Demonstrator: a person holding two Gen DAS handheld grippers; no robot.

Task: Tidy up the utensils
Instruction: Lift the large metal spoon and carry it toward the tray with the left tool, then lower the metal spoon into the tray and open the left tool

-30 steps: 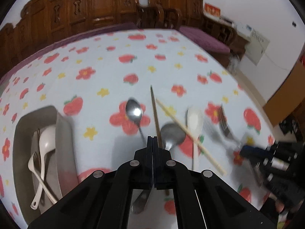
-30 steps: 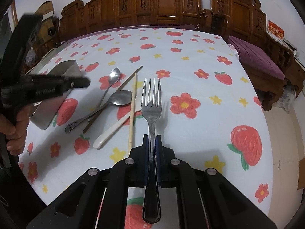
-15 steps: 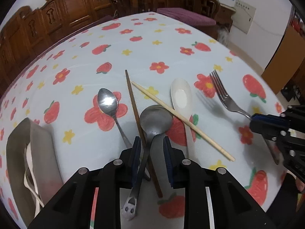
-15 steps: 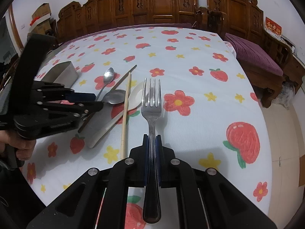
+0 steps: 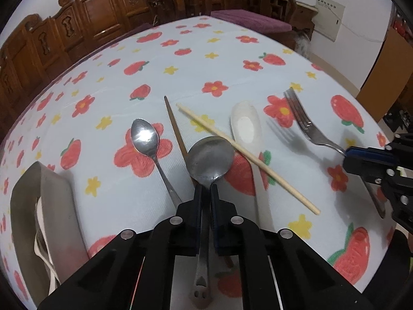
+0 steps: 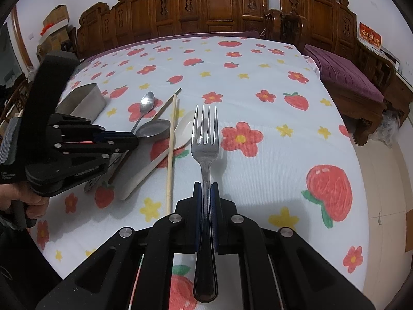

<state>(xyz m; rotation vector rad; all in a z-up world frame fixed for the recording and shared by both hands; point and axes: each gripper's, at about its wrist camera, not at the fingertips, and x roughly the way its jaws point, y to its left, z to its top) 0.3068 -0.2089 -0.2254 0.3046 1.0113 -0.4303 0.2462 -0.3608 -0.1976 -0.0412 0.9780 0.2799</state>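
Left wrist view looks down close along its fingers across the floral tablecloth; right wrist view likewise, from the right; both share the pale chopstick.

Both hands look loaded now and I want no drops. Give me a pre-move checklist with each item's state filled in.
1. Left gripper shut on the large metal spoon: ok, the handle sits between the fingers.
2. Right gripper shut on the fork: ok.
3. Spoon free of neighbours: not ok, the light chopstick passes by its bowl and the dark chopstick runs under it.
4. Metal bin reachable: ok, at the left, white utensils already inside.
5. Fork lifted off the tablecloth: ok, it casts a separate shadow.
6. Grip firmness: cannot tell.
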